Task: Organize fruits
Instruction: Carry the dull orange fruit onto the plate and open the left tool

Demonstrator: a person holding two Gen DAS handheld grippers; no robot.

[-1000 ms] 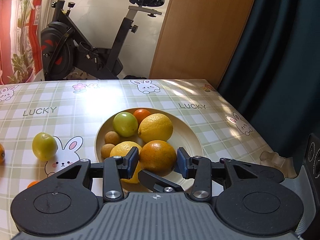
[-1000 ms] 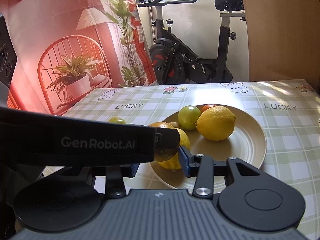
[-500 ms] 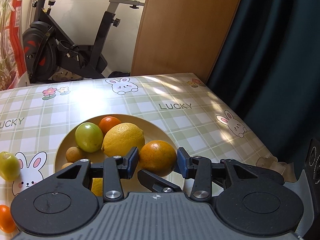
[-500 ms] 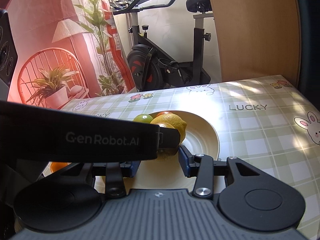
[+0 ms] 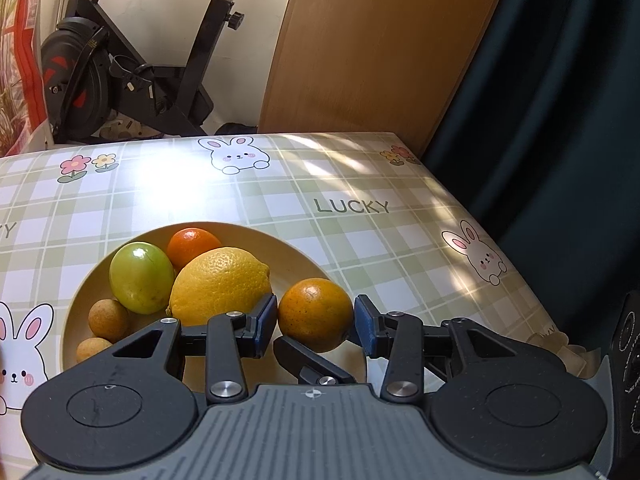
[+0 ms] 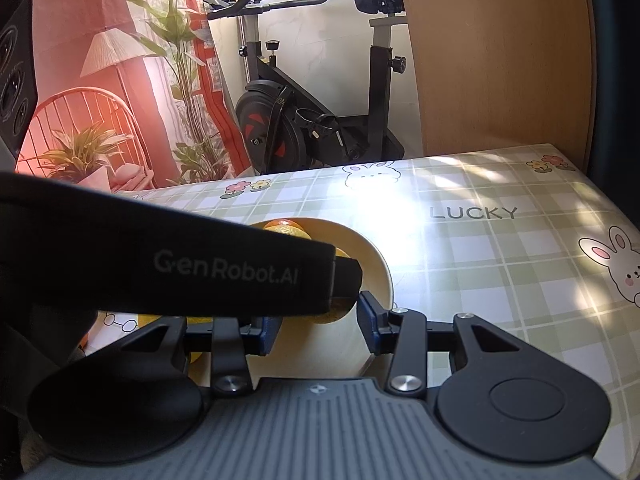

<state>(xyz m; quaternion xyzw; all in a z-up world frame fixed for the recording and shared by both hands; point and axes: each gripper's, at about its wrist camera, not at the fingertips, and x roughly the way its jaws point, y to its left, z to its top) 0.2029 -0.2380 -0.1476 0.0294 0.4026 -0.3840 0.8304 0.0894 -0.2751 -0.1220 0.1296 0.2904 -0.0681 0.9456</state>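
My left gripper (image 5: 316, 326) is shut on an orange (image 5: 315, 314) and holds it over the right side of the tan plate (image 5: 296, 246). On the plate lie a lemon (image 5: 220, 286), a green fruit (image 5: 141, 278), a small orange (image 5: 191, 242) and two small brown fruits (image 5: 108, 320). In the right wrist view my right gripper (image 6: 318, 330) is open and empty near the plate (image 6: 378, 268). The left gripper's black body (image 6: 172, 270) crosses that view and hides most of the fruit.
The table has a green checked cloth (image 5: 360, 208) with rabbits and "LUCKY" print; its right edge (image 5: 520, 264) meets a dark curtain. An exercise bike (image 5: 132, 76) and a wooden panel (image 5: 372, 52) stand beyond the far edge.
My left gripper has carried the orange to the right across the plate. The right gripper has swung right too. The fruits lying on the cloth at the left have left both views.
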